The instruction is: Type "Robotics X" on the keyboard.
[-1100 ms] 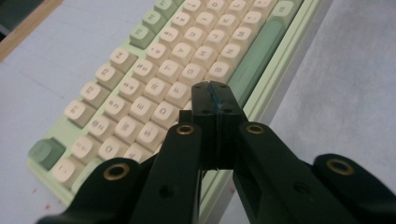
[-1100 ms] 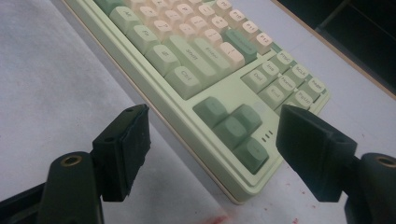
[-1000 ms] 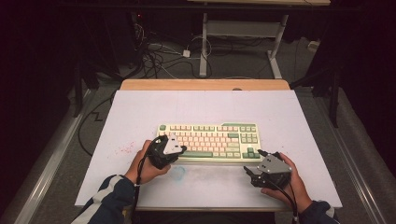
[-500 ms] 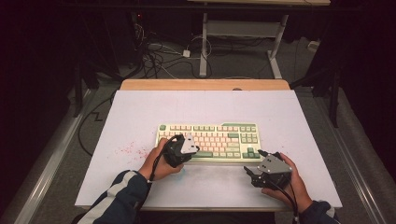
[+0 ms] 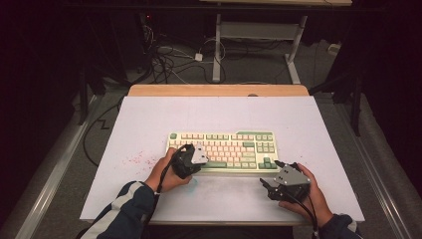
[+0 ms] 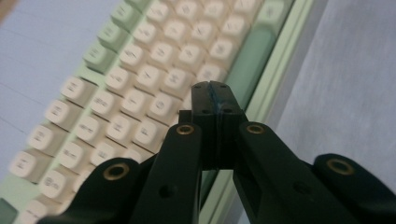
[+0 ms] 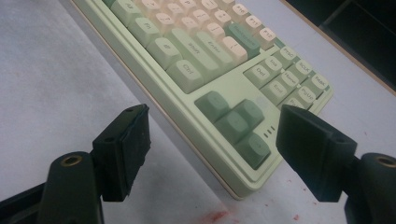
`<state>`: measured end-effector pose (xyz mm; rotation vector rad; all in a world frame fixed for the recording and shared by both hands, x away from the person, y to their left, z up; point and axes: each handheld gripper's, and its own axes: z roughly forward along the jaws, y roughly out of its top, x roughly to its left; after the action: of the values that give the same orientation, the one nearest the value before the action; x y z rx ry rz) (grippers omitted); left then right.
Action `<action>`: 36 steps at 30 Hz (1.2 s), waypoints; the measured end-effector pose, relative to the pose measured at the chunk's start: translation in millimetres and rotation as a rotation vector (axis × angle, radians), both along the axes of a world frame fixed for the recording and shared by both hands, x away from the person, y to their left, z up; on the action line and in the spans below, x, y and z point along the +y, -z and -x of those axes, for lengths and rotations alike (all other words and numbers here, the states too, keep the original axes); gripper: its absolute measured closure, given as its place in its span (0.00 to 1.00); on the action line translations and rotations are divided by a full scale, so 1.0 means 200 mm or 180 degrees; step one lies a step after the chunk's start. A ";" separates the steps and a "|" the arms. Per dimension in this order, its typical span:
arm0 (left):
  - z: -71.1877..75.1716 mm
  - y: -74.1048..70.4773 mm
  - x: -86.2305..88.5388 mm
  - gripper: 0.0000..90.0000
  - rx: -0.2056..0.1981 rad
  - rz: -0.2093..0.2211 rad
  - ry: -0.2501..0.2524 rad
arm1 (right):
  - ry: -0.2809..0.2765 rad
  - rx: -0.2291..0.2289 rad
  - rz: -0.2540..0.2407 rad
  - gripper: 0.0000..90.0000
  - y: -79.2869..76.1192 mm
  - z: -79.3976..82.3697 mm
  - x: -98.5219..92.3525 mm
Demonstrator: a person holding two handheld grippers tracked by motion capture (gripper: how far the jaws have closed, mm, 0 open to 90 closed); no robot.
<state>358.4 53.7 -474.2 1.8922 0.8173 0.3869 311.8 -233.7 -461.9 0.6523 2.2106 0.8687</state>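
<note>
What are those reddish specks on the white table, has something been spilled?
Possibly. Red specks dot the white table left of the keyboard, and a red smear lies by its near right corner. What made them, I cannot tell. The keyboard itself looks straight and undamaged.

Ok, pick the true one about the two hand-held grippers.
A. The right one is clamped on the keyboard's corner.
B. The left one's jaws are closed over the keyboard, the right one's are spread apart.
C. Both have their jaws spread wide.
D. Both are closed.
B: in the left gripper view the left hand-held gripper has its jaws pressed together above the keyboard; the right hand-held gripper shows a wide gap, gripping nothing.
</note>
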 end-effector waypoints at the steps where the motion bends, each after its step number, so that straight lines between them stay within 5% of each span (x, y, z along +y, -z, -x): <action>1: 0.00 0.00 0.00 0.97 0.0012 0.0012 -0.0001 | 0.0002 0.0001 0.0005 0.30 0.00 0.00 0.00; 16: 0.01 -0.11 0.08 0.88 -0.0184 0.0233 -0.0097 | 0.0023 -0.0029 -0.0033 0.30 -0.01 0.00 -0.01; 29: 0.00 -0.16 0.21 0.35 -0.0570 0.0356 -0.0399 | 0.0075 -0.0052 -0.0083 0.30 -0.02 0.00 -0.03; 36: 0.03 -0.20 0.27 0.23 -0.0671 0.0548 -0.0445 | 0.0090 -0.0068 -0.0114 0.30 -0.03 0.00 -0.03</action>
<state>351.9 108.4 -434.1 1.6092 0.8157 0.5738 311.7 -240.7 -455.5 0.6866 2.1662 0.8987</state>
